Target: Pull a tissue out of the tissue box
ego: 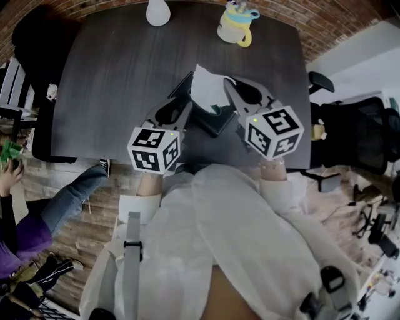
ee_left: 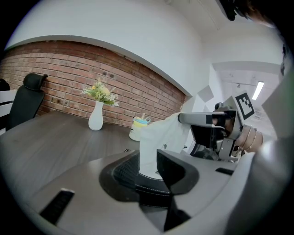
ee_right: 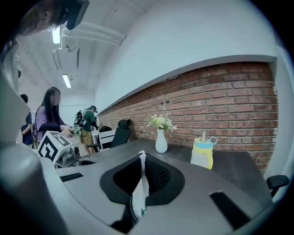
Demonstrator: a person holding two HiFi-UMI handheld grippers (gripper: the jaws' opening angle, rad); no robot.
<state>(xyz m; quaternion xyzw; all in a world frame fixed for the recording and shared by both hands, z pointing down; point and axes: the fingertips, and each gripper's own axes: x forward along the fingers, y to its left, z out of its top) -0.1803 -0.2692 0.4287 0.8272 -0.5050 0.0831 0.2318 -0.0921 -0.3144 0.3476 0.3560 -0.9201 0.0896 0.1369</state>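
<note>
A black tissue box (ego: 213,120) sits near the front edge of the dark table (ego: 125,75). A white tissue (ego: 209,89) stands up out of it. My left gripper (ego: 186,101) reaches in from the left and is shut on the box. In the left gripper view the stitched box (ee_left: 148,184) sits between the jaws, with the tissue (ee_left: 158,137) rising from it. My right gripper (ego: 229,85) is shut on the tissue's top edge, a little above the box. In the right gripper view a thin fold of tissue (ee_right: 139,195) is pinched between its jaws.
At the table's far edge stand a white vase (ego: 158,11) and a yellow and blue cup (ego: 237,26). Black office chairs stand at the right (ego: 350,134) and far left (ego: 37,37). A seated person (ego: 37,212) is at the lower left. A brick wall (ee_right: 220,105) lies behind the table.
</note>
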